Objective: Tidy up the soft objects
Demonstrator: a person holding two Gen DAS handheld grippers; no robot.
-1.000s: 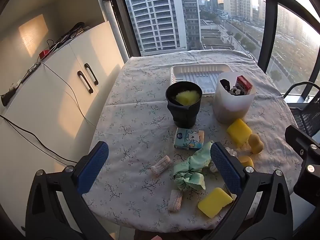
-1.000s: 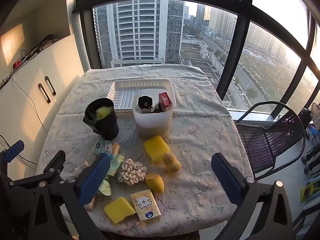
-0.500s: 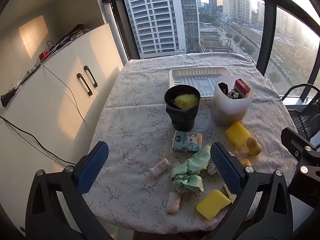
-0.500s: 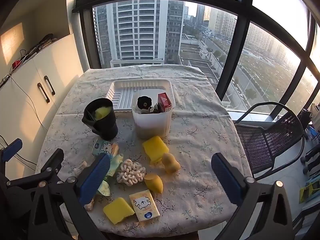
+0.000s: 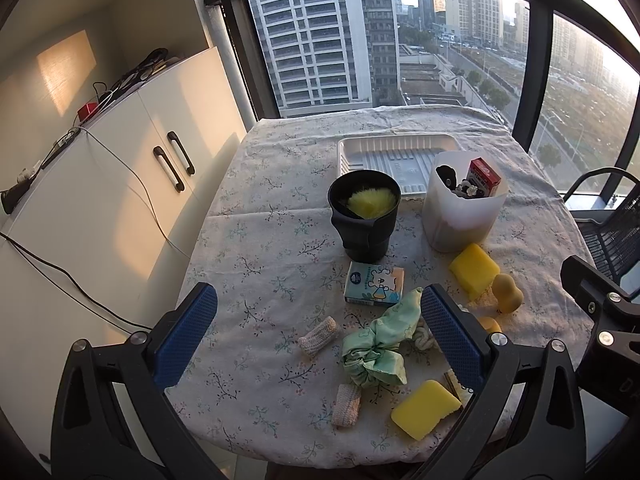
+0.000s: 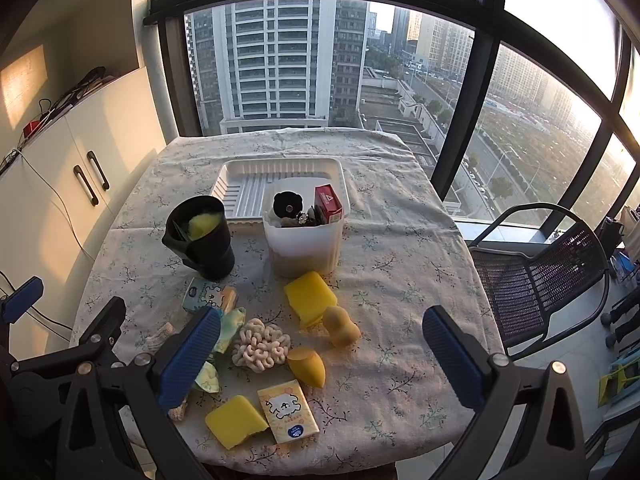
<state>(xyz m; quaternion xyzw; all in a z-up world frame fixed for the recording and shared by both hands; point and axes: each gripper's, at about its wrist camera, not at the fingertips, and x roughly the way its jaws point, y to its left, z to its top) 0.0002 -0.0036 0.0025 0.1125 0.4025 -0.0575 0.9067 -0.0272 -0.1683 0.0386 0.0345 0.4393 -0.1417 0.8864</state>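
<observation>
Grippers (image 5: 318,332) (image 6: 320,354) agape above cluttered table (image 6: 400,240)

White cabinet (image 5: 132,200), mesh chair (image 6: 540,276), towers outside.

Low sun through tall dark-framed windows (image 6: 280,64) warms a white cabinet (image 5: 120,184); a black mesh chair (image 6: 536,276) stands beside the table's right edge.

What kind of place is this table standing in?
Probably a home, likely a glazed corner or balcony room in a high-rise flat. Tall windows look out and down on apartment towers and streets, a white cupboard stands beside the table with its floral cloth, and a mesh chair sits nearby.
</observation>
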